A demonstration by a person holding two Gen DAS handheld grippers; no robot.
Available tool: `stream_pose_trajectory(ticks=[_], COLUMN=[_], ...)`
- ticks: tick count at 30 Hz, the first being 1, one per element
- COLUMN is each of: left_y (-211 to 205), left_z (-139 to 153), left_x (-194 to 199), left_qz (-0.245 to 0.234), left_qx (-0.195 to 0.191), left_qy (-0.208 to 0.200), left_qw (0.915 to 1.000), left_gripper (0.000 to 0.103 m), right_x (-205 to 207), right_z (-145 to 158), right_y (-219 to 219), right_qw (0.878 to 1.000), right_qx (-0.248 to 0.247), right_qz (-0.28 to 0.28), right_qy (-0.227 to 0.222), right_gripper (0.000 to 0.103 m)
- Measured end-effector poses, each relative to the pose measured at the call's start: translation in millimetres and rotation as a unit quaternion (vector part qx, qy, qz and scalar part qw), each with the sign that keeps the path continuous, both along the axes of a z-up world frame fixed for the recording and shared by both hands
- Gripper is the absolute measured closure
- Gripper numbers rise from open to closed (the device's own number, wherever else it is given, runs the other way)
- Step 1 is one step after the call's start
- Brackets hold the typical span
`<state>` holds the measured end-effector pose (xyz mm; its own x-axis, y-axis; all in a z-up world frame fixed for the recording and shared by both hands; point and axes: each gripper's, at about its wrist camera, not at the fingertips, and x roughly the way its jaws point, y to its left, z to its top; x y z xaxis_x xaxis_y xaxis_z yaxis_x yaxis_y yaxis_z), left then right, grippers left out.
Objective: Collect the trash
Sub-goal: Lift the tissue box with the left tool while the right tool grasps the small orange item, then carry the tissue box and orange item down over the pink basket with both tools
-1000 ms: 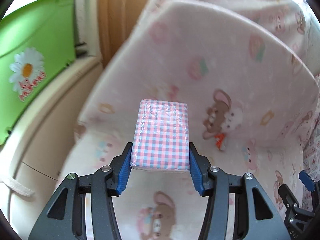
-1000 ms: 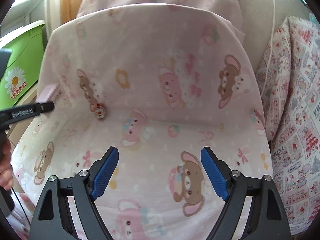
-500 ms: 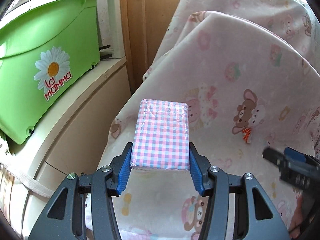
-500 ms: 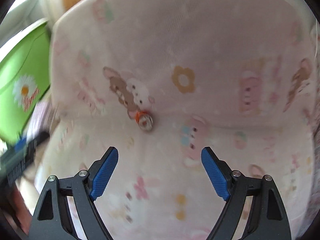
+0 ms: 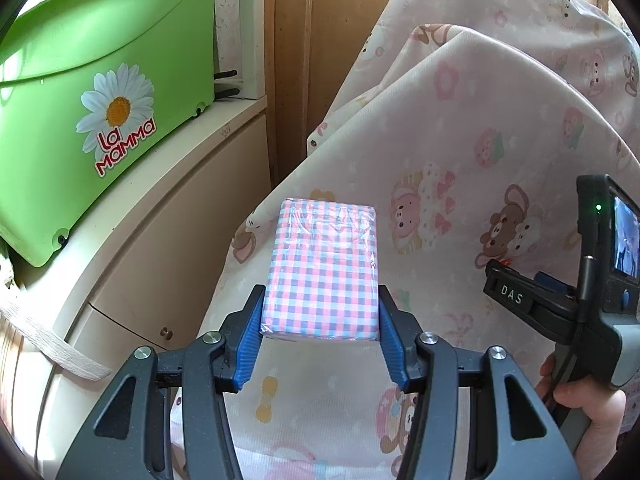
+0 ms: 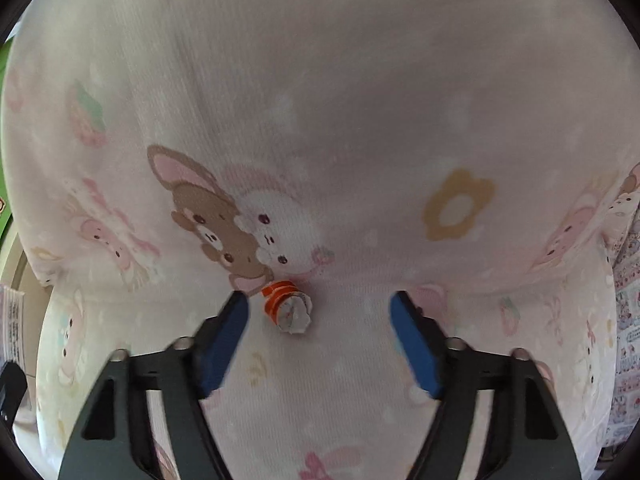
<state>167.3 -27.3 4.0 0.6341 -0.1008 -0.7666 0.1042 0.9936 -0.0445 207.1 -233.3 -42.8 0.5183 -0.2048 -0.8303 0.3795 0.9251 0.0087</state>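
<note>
Now the wrapper [image 6: 289, 309], a small orange-and-white crumpled scrap, lies on the cushion [image 6: 360, 80] at the seat crease, just ahead of the right gripper [image 6: 319, 344] and toward its left pad; a second ago it was far off and left of centre, so the right has closed in fast. Its jaws stand wide, nothing in them. Left gripper [image 5: 320, 344] stays clamped on the checked pack [image 5: 323, 268] and has swung toward the green bin [image 5: 100, 92]. Grab looks next.
</note>
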Motion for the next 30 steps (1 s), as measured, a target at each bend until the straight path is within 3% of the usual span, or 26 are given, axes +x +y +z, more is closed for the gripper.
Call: stream_pose_trajectory(ticks=[1, 6, 10, 18, 26, 30], left_y=[0, -1, -3, -11, -28, -34], left_z=[0, 2, 5, 10, 13, 7], left_x=[0, -2, -5, -18, -39, -50], left_qz=[0.001, -0.002, -0.007, -0.022, -0.044, -0.054], left_qx=[0.0, -0.006, -0.008, -0.004, 0.027, 0.043], left_qy=[-0.001, 0.0, -0.004, -0.017, -0.051, -0.052], left_qw=[1.0, 1.0, 0.9999, 0.9996, 0.9974, 0.9963], left_gripper=[0.052, 0.052, 0.052, 0.052, 0.052, 0.052], right_x=[3, 4, -17, -97, -166, -200], right_z=[-2, -5, 4, 29, 49, 59], right_y=[1, 13, 21, 11, -5, -3], right_qw=[1.0, 1.0, 0.998, 0.993, 0.984, 0.984], right_qx=[0.0, -0.016, -0.009, -0.021, 0.002, -0.029], right_qz=[-0.001, 0.018, 0.046, 0.079, 0.141, 0.131], right_qy=[0.003, 0.007, -0.033, -0.088, -0.109, -0.114], right_gripper=[0.039, 0.089, 0.089, 0.089, 0.089, 0.089])
